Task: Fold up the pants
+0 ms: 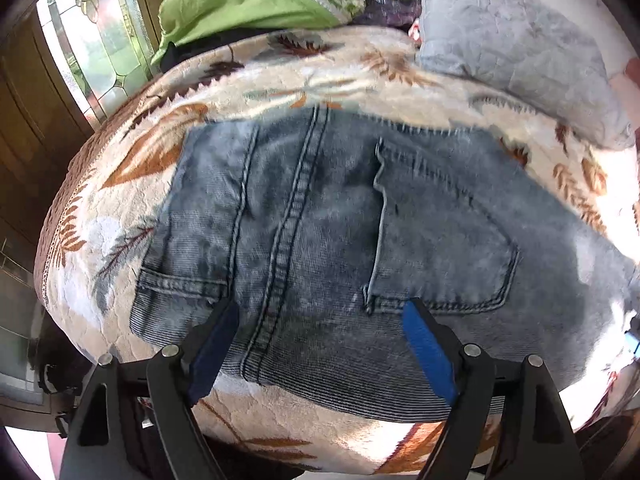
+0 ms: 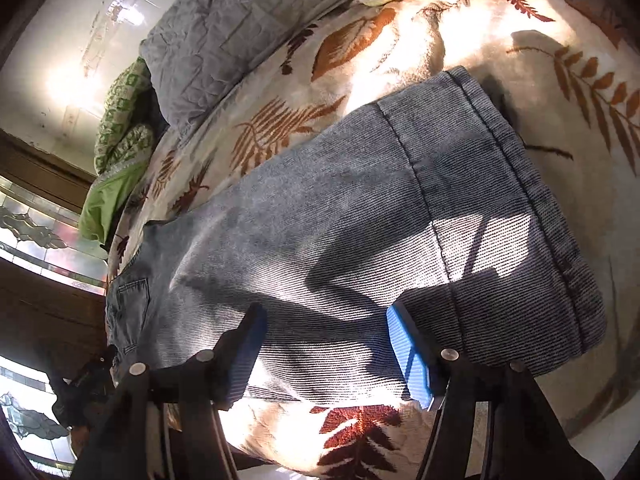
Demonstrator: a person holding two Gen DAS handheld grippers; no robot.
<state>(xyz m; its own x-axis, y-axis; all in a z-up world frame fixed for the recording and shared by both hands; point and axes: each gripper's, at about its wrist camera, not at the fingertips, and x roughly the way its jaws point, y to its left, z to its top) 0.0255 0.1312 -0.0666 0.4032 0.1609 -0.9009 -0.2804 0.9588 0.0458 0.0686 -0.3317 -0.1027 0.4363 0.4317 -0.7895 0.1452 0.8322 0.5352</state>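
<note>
Faded blue jeans [image 1: 320, 232] lie flat on a leaf-patterned blanket [image 1: 280, 76], seat side up with the back pockets showing. My left gripper [image 1: 320, 312] hovers open and empty over the waist end near the front edge. In the right wrist view the jeans [image 2: 360, 208] stretch away as folded legs, with the hems at the right. My right gripper [image 2: 324, 320] is open and empty just above the leg fabric near its front edge. The left gripper [image 2: 84, 384] shows dimly at the far left of that view.
A grey quilted pillow [image 1: 512, 48] and green bedding [image 1: 240, 8] lie at the back of the bed. A stained-glass window [image 1: 92, 40] and wooden panelling stand at the left. The bed's front edge [image 2: 360, 468] is just below both grippers.
</note>
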